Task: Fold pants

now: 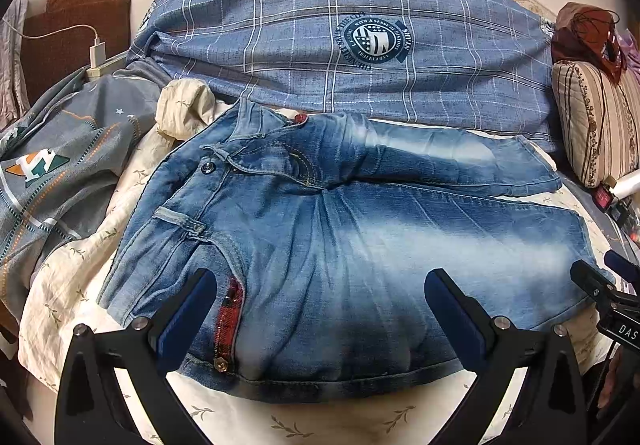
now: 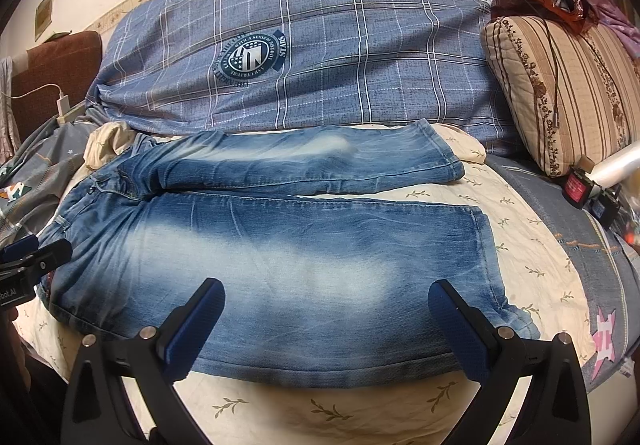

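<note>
Jeans [image 2: 256,245] spread flat on cream sheet [image 2: 532,245], legs apart; left gripper [image 1: 320,309] and right gripper [image 2: 326,319] both spread wide, seemingly hovering, grasping nothing.

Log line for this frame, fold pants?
jeans flat on bed, unfolded | left gripper open above waist | right gripper open above leg

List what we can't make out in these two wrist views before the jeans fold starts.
- Near edge of the jeans: left wrist view, partly covered by the left gripper fingers.
- Right gripper body: cut off by the bottom edge of its own view.
- Crest text on the plaid pillow: too small and warped.
- Red-labelled item: right wrist view, too small to identify.
- Underside of the jeans: hidden against the bedsheet.
</note>
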Tool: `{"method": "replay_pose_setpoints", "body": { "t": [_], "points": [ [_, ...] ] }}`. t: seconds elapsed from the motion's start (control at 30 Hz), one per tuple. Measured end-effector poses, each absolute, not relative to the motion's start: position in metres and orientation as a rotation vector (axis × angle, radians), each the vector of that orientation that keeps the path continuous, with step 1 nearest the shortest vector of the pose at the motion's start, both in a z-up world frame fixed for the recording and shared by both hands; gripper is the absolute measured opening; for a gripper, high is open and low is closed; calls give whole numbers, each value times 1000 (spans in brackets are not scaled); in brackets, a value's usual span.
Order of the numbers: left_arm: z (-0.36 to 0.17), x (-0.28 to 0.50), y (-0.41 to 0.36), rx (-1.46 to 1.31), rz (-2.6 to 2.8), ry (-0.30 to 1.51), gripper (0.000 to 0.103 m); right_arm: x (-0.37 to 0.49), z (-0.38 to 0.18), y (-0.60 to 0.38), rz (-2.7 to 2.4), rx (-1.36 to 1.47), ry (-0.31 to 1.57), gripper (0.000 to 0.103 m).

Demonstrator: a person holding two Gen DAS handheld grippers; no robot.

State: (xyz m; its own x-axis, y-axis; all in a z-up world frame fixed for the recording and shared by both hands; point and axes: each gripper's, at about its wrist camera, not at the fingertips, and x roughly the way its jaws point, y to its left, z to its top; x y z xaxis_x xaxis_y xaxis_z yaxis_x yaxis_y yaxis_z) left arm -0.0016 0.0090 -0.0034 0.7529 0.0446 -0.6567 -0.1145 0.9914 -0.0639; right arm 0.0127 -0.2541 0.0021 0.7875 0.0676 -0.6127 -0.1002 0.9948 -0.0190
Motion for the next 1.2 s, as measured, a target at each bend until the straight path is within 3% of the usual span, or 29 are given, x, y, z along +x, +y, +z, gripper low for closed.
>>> {"method": "replay_pose_setpoints", "body": {
  "t": [0.17, 0.37, 0.47, 0.77, 0.8, 0.83, 0.87, 0.9, 0.93, 0.97, 1.03, 1.2],
  "points": [
    [-4, -11, 61, -247, 203, 724, 103, 12, -1, -285, 128, 76, 692, 103],
    [-47, -34, 158, -827, 336, 801, 103, -2, -27, -386, 163, 628, 752, 103],
    [-49, -30, 157, -800, 357, 830, 103, -5, -44, -410, 182, 830, 786, 103],
    [-51, -19, 150, -780, 346, 881, 102, 9, -64, -428, 172, 1040, 821, 100],
    [-47, -19, 149, -766, 370, 883, 87, 11, -65, -430, 160, 1043, 822, 98],
    [-45, -17, 149, -735, 394, 885, 46, 15, -68, -433, 138, 1057, 836, 86],
    [-46, -13, 149, -727, 390, 907, 24, 18, -71, -434, 126, 1066, 849, 65],
    [-49, -9, 152, -751, 369, 942, 18, 21, -74, -436, 115, 1066, 867, 50],
    [-46, -8, 153, -749, 376, 945, 13, 27, -76, -435, 83, 1041, 910, 24],
    [-42, -7, 152, -730, 375, 947, 12, 30, -77, -435, 81, 1021, 921, 17],
    [-17, -11, 143, -644, 376, 900, 9, 37, -61, -426, 79, 907, 924, 9],
    [48, -48, 110, -496, 358, 727, 8, 23, 13, -412, 55, 624, 793, 7]
  ]
}}
